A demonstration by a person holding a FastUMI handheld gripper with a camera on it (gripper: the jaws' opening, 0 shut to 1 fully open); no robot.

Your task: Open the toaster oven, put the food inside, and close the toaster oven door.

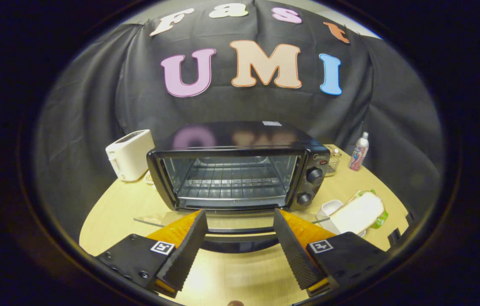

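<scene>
Your claw (240, 229) is spread wide and grasps nothing; its two fingers stand apart over the tabletop (112, 212), with the front edge of the lowered door (231, 222) running between them, just ahead of the tips. The glass door lies flat and fully down, so the opening step looks done and you are at the point of going for the food.

The sandwich (358, 212) lies to the right of the right finger, near the tabletop's edge: a pale slice of bread on top with green leaf showing at its rim, resting on what seems a plate, a small white dish (329, 207) touching its near-left side. Your next move calls for swinging the claw right, keeping it spread, and closing gently across the bread; it looks soft and may squash or shed its filling.

Beyond the door, the toaster oven (240, 170) stands mid-tabletop, black, its wire rack bare and two knobs on the right. Farther back, a white toaster (130, 154) sits to its left and a bottle (359, 151) to its right.
</scene>
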